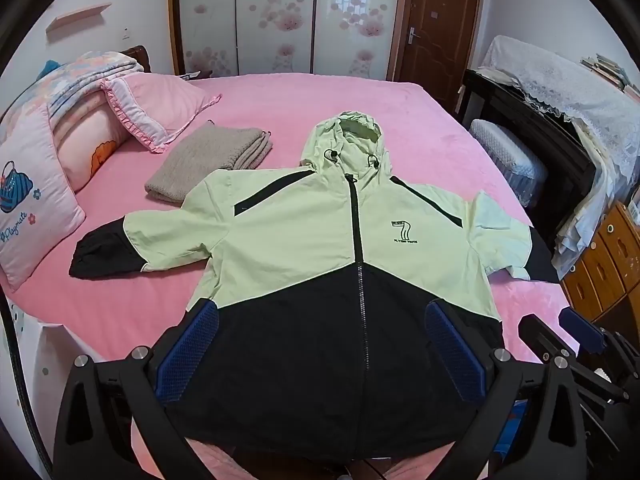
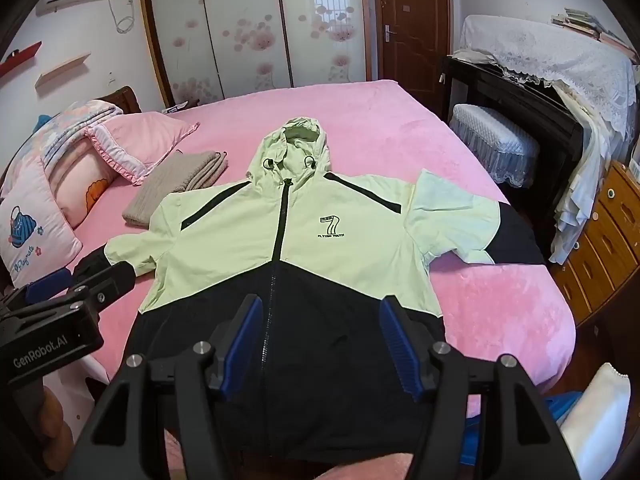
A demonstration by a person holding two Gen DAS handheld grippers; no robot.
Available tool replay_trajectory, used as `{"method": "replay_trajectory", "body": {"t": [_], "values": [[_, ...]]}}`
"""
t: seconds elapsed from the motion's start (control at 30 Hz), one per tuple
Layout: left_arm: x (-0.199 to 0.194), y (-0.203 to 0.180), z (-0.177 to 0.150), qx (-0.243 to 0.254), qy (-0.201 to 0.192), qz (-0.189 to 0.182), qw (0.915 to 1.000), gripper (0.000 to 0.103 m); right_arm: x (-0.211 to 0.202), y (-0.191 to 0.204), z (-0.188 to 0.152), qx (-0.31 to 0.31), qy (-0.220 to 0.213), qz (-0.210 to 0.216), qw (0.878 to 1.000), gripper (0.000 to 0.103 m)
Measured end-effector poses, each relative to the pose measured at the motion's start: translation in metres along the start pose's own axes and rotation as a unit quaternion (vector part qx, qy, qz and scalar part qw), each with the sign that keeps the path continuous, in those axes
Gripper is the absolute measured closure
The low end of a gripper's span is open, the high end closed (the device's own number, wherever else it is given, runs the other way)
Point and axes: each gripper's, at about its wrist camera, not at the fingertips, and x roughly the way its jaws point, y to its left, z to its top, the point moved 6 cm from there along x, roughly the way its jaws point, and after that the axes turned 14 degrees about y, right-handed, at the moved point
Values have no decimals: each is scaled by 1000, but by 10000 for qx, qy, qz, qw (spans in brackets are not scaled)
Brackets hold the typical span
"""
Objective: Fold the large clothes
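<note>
Left wrist view shows the jacket (image 1: 320, 240) spread flat and zipped on the pink bed (image 1: 360, 96), sleeves out and no fold yet made, with the left claw (image 1: 320, 352) and right claw (image 2: 320, 344) both spread, holding nothing.

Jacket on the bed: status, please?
Left gripper open, right gripper open, both empty. Jacket flat, zipped, unfolded. Folded grey cloth beside its sleeve.

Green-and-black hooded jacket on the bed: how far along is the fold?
Done: the green-and-black hooded jacket lies flat, zipped, sleeves spread on the pink bedspread. In hand: nothing; the left gripper and right gripper hover open above the hem. Left: every fold.
</note>
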Motion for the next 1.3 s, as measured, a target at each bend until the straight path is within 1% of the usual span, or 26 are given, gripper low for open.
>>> {"method": "replay_trajectory", "body": {"t": [0.2,0.47,0.73,1.07,1.3], "values": [[3,5,-3,32,29,51,10000,1,0,0,0,-34,-6,-43,10000,42],[3,6,-4,71,108,1,9999,1,-2,0,-3,-77,22,-16,10000,42],[2,6,-4,109,83,-50,9999,1,-1,3,-2,-70,61,-29,10000,42],[3,3,-4,143,86,-86,9998,1,3,16,-2,-117,44,-3,9999,42],[6,4,-4,101,175,-107,9997,1,1,12,-1,-131,40,39,9999,42]]}}
